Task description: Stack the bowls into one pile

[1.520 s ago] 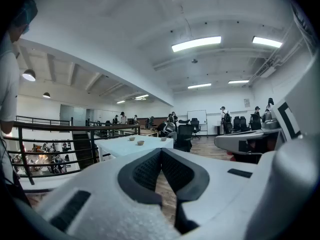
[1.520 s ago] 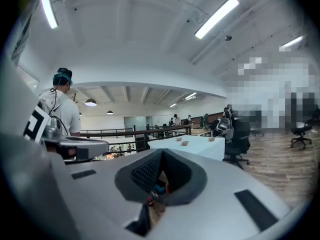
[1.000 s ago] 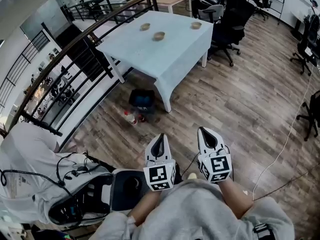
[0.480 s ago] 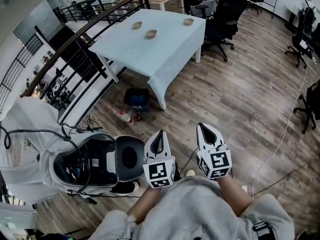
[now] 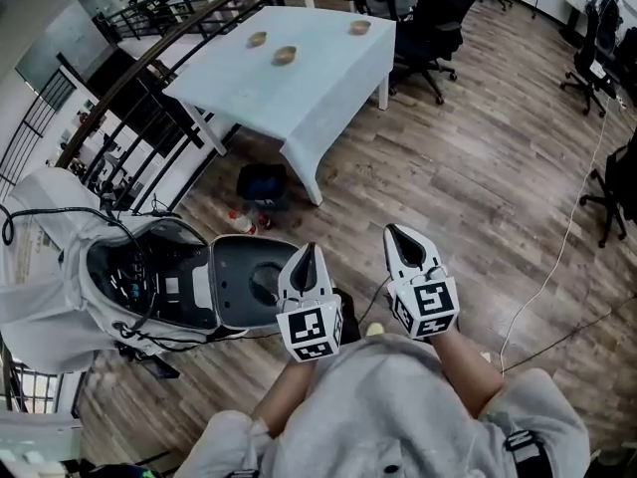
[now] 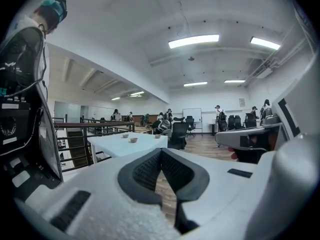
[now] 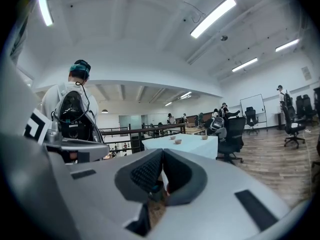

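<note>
We held both grippers low in front of us above the wood floor (image 5: 468,177), well apart from the white-clothed table (image 5: 299,98). The left gripper (image 5: 307,257) had its jaws pressed together with nothing between them, and the right gripper (image 5: 400,239) was closed and empty too. The bowls sat unstacked on the far part of the table: the first bowl (image 5: 258,39) nearest the railing (image 5: 149,68), the second bowl (image 5: 285,56) near it, and the third bowl (image 5: 359,27) off toward the office chairs (image 5: 428,28).
</note>
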Available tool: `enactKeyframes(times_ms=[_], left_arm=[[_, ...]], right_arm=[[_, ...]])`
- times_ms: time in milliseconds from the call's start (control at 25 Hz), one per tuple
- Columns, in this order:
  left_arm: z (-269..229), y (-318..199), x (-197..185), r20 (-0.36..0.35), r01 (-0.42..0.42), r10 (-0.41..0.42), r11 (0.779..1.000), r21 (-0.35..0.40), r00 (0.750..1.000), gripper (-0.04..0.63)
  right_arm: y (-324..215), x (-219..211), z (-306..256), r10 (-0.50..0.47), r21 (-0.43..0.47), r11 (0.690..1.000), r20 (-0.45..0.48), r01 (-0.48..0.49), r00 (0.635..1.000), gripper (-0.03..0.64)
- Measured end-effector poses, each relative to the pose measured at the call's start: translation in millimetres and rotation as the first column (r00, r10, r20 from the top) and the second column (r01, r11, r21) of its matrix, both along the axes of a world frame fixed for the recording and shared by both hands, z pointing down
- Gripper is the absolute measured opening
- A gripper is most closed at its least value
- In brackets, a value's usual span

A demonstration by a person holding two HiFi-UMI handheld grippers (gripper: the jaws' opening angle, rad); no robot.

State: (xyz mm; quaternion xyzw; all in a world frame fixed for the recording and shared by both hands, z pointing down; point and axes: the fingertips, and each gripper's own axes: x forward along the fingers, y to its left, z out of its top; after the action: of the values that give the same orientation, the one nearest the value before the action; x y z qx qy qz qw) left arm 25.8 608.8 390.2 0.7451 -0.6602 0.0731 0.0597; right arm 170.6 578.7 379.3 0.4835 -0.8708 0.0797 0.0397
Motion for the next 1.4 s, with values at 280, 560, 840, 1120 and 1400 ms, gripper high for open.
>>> enactKeyframes(times_ms=[280, 560, 840, 1120, 1400], left_arm=[[-1, -12, 5, 0.014, -0.020, 0.020, 1.000, 0.016, 1.000, 0.018], [2, -50, -9, 0.011, -0.001, 0.001, 1.000, 0.012, 1.000, 0.018], [16, -90, -11, 0.009, -0.020, 0.020, 1.000, -0.017, 1.000, 0.018], [20, -129, 1, 0.019, -0.039, 0.040, 0.998, -0.042, 0.999, 0.018], [24, -183, -11, 0.029, -0.041, 0.043, 0.997, -0.067, 0.999, 0.018]], right_arm=[[-10, 6, 0, 0.005, 0.018, 1.000, -0.011, -0.005, 1.000, 0.028], [-47, 1, 7, -0.033, 0.020, 0.999, -0.068, 0.035, 0.997, 0.028], [-89, 23, 13, 0.001, -0.008, 1.000, -0.078, -0.001, 0.997, 0.028], [-125, 32, 22, 0.023, -0.040, 0.999, -0.063, -0.025, 0.998, 0.027], [-180, 22, 25, 0.045, -0.046, 0.998, -0.058, -0.048, 0.997, 0.028]])
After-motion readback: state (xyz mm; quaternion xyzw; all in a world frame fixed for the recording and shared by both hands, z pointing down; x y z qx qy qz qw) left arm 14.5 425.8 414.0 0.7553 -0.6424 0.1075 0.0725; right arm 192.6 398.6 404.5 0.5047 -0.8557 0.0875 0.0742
